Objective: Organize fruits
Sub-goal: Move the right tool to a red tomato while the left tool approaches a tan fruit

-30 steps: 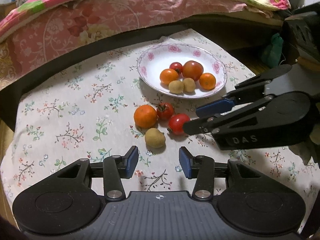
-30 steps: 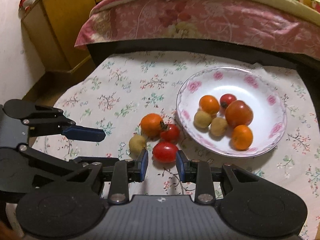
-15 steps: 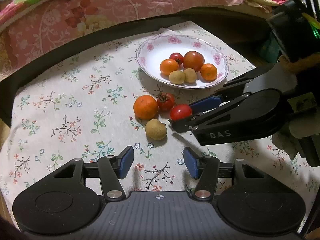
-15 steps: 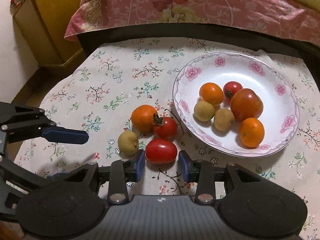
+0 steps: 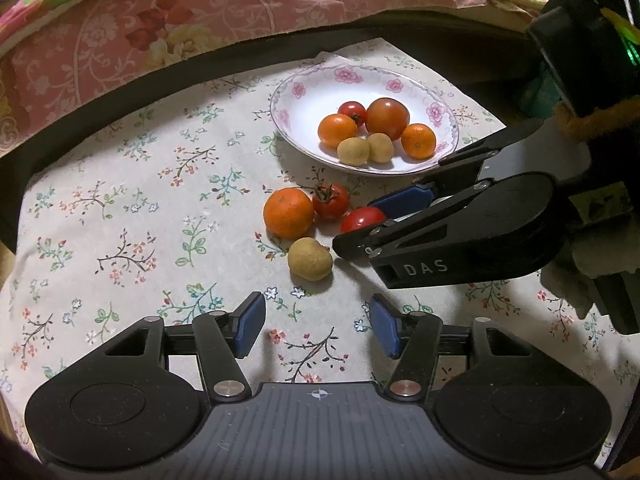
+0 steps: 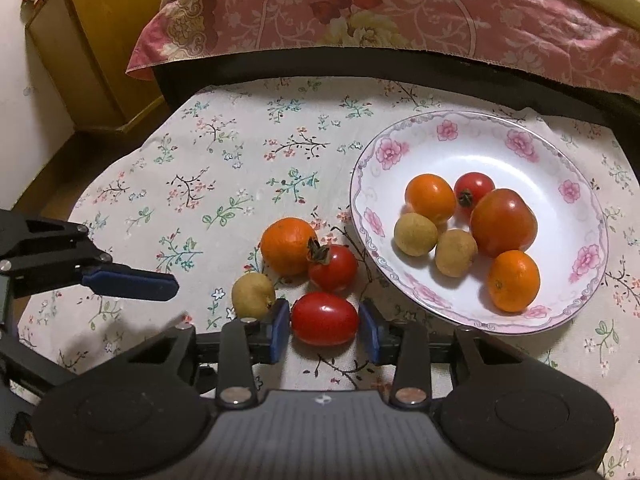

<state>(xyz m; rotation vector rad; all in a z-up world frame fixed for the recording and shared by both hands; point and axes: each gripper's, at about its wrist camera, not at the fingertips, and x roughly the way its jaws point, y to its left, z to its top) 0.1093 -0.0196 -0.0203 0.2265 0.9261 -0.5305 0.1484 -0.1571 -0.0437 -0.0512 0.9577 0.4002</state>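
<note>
A white flowered plate (image 6: pixel 500 148) holds several fruits: tomatoes, small oranges and tan round fruits. On the cloth beside it lie an orange (image 6: pixel 288 246), a stemmed tomato (image 6: pixel 334 268), a tan fruit (image 6: pixel 253 295) and an oval red tomato (image 6: pixel 324 318). My right gripper (image 6: pixel 324 312) is low over the cloth, its blue pads on either side of the oval tomato (image 5: pixel 362 218), close to its sides without visibly squeezing it. My left gripper (image 5: pixel 316 308) stands open with nothing between its pads, just short of the tan fruit (image 5: pixel 310 259).
A floral cloth (image 5: pixel 140 208) covers the table. A bed with a pink patterned cover (image 6: pixel 400 8) runs along the far side behind a dark edge. A yellow wooden cabinet (image 6: pixel 100 40) stands at the far left. The left gripper's finger (image 6: pixel 132 280) reaches in beside the tan fruit.
My right gripper came down and forward until its pads sit around the oval tomato, and its jaws widened a little. The left jaws also opened wider. The fruits stayed where they were.
</note>
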